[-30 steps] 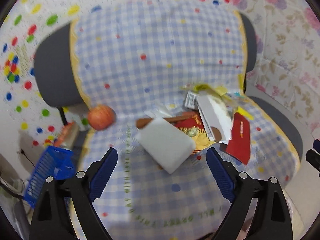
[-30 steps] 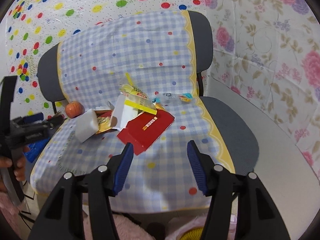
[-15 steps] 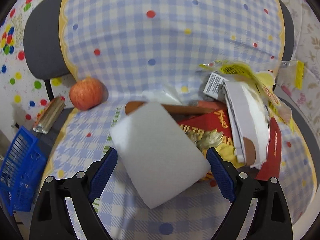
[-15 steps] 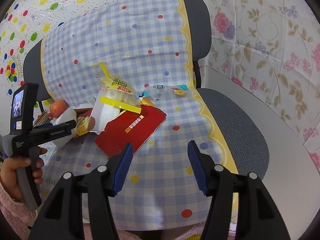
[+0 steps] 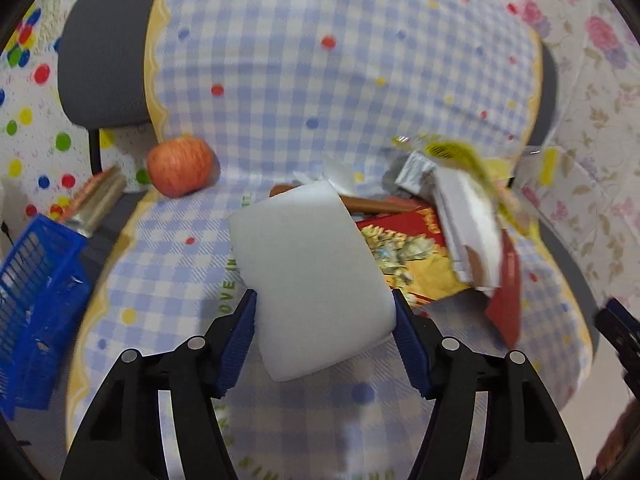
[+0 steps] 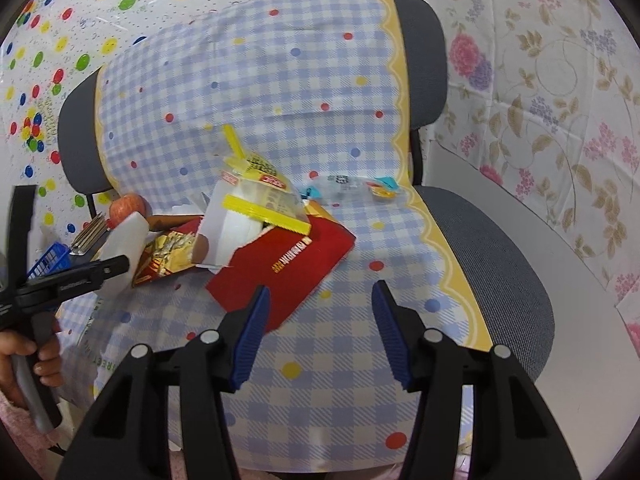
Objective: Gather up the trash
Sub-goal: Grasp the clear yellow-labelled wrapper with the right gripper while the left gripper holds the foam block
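A white foam block (image 5: 312, 276) lies on the checked chair seat (image 5: 168, 300). My left gripper (image 5: 324, 316) has closed in on it, both pads touching its sides. The block also shows in the right wrist view (image 6: 126, 240). Beside it lies a trash pile: a red-and-gold snack wrapper (image 5: 408, 256), a torn white carton (image 5: 468, 228), a red flat box (image 6: 284, 268) and a yellow-edged clear bag (image 6: 260, 196). My right gripper (image 6: 320, 308) is open and empty, just above the seat at the red box's near corner.
A red apple (image 5: 180, 168) sits at the seat's back left. A blue basket (image 5: 36, 304) stands off the chair's left side, with a metallic roll (image 5: 96, 200) behind it. Small clear wrappers (image 6: 352, 188) lie at the seat's back right. Patterned walls surround the chair.
My left gripper moved forward and closed from wide open onto the white foam block. My right gripper moved closer to the red box.
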The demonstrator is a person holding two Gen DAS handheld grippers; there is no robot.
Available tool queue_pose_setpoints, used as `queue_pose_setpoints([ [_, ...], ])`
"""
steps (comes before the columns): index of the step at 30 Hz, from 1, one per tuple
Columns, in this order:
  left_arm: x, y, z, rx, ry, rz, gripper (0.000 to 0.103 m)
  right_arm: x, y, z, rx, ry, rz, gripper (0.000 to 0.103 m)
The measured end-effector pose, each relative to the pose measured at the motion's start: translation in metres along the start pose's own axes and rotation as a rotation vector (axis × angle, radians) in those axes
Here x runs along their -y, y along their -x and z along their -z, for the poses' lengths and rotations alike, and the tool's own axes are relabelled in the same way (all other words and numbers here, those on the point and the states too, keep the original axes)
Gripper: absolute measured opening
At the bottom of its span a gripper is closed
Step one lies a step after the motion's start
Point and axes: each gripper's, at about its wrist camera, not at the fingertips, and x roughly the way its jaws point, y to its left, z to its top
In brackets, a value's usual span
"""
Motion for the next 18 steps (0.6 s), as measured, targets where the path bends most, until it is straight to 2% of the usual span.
queue_pose_setpoints([
  [7, 0.007, 0.038, -0.010, 0.064, -0.076, 0.015, 0.065, -0.030, -0.024, -0.028, 0.015, 0.134, 0.000, 0.062],
  [11, 0.009, 0.031, -0.017, 0.063, -0.104, 0.012, 0.066, -0.047, -0.051, -0.043, 0.001, 0.215, 0.017, 0.062],
  [18, 0.004, 0.013, -0.019, 0.040, -0.097, 0.029, 0.066, -0.061, -0.095, -0.056, -0.031, 0.330, 0.075, 0.062],
])
